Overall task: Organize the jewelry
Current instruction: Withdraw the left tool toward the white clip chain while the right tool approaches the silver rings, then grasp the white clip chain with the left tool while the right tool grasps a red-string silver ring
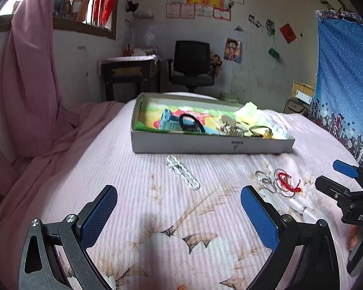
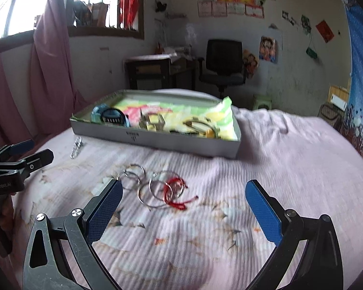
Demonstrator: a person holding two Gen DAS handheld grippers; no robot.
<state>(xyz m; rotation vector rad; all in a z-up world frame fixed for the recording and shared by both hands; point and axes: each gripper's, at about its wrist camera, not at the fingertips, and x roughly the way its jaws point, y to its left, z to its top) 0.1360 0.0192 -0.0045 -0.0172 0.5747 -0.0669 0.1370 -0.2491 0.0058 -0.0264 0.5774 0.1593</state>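
A shallow grey box (image 1: 205,145) (image 2: 171,142) lies on the pink bed and holds a blue watch (image 2: 101,116), a black band (image 1: 188,120), metal clips and a yellow-beaded loop. On the bedspread in front of it lie a white chain bracelet (image 1: 182,172) (image 2: 77,146), several silver rings (image 2: 145,183) (image 1: 268,181) and a red string bracelet (image 2: 175,193) (image 1: 288,181). My left gripper (image 1: 179,205) is open and empty, just short of the chain. My right gripper (image 2: 184,198) is open and empty, with the rings and red string between its fingers.
The pink bedspread (image 1: 157,217) covers the whole bed. Pink curtains (image 1: 31,72) hang at the left. A dark desk (image 1: 130,72) and a black office chair (image 1: 192,65) stand at the far wall. A blue starred cloth (image 1: 343,84) hangs at the right.
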